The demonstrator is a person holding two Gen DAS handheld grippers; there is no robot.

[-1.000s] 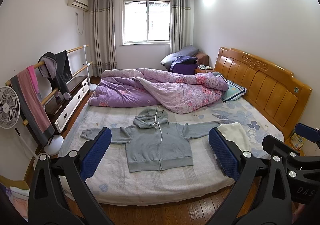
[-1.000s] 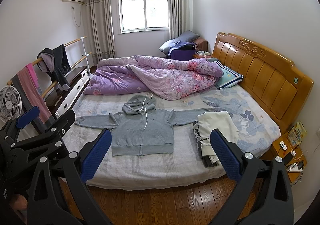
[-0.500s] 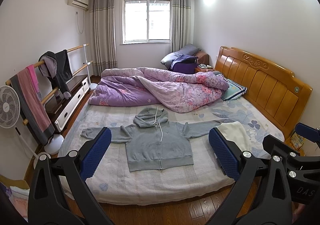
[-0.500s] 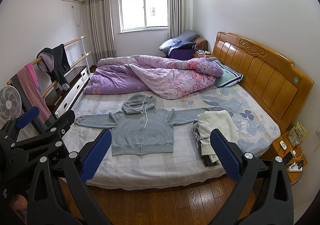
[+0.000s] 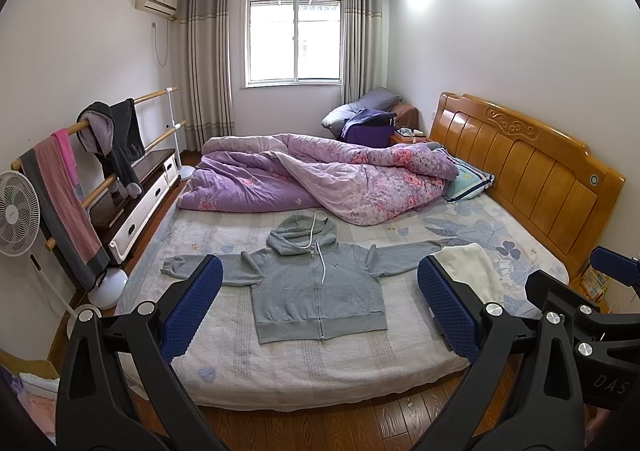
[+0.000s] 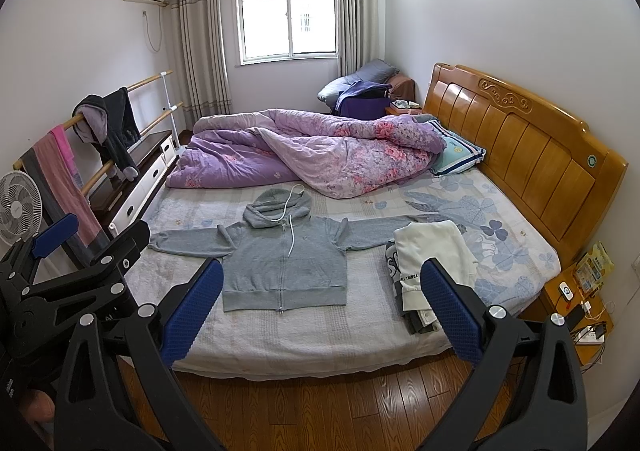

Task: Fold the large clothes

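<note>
A grey zip hoodie (image 5: pixel 318 291) (image 6: pixel 286 265) lies flat on the bed, front up, both sleeves spread out sideways and the hood toward the quilt. My left gripper (image 5: pixel 320 303) is open, held back from the bed's near edge, nothing between its blue pads (image 5: pixel 192 307). My right gripper (image 6: pixel 320 303) is open too, also short of the bed and empty. In the right wrist view the left gripper's body (image 6: pixel 72 275) shows at the left edge. Folded clothes topped by a white garment (image 6: pixel 432 263) (image 5: pixel 468 275) lie over the hoodie's right cuff.
A rumpled purple quilt (image 5: pixel 320 179) fills the far half of the bed. The wooden headboard (image 6: pixel 520 147) runs along the right. A rail with hanging clothes (image 5: pixel 108 139), a white fan (image 5: pixel 16 211) and a low cabinet (image 5: pixel 136 195) stand at left. A bedside table (image 6: pixel 576 307) holds small items.
None to speak of: both views shift only very slightly, and the hoodie and both open grippers stay as they were.
</note>
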